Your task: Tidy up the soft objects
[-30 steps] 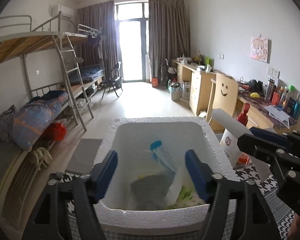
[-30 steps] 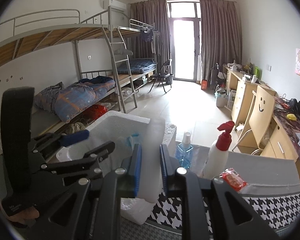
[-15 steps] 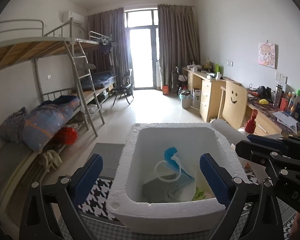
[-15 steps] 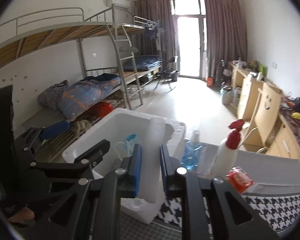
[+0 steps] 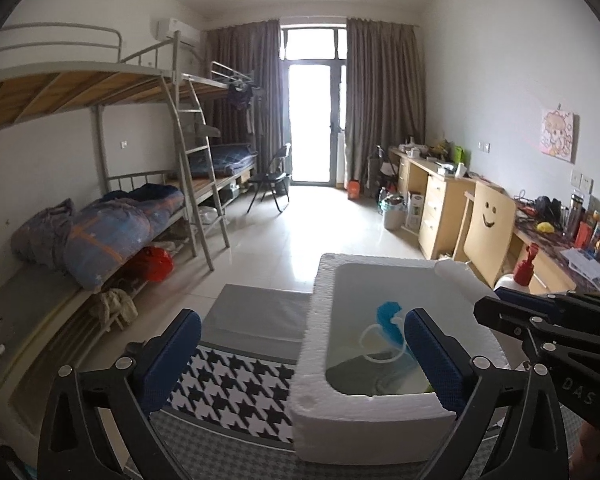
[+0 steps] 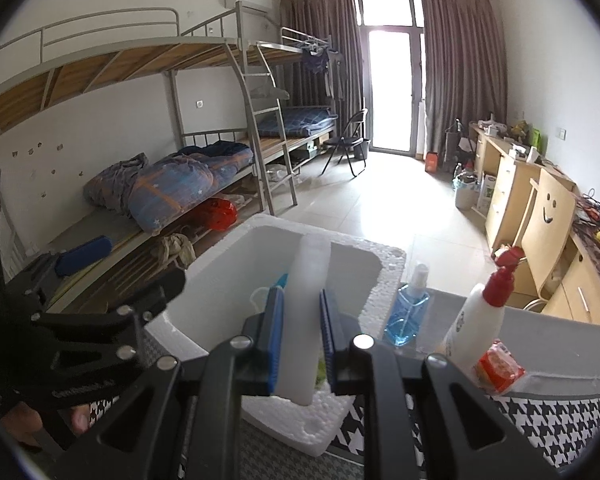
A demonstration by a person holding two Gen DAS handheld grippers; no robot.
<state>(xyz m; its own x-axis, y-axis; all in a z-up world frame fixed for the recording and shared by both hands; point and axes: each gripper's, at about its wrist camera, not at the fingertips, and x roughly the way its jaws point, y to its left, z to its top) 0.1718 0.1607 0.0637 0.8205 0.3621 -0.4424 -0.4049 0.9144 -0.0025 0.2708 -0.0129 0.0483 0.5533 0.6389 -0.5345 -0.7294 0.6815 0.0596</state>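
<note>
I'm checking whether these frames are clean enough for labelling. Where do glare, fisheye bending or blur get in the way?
Left wrist view: the glass balcony door is blown out white and glares off the floor tiles; bunk-bed rails bow near the edge; the white foam box stays sharp. Right wrist view: the same door is overexposed; the white cylindrical bottle clamped in the right gripper looks soft and out of focus.

"DAS" on right hand-held gripper (image 5: 548,312), other labels unreadable

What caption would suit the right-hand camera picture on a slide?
Right gripper holding a translucent white plastic bottle above the white foam box, beside a blue spray bottle.
</note>
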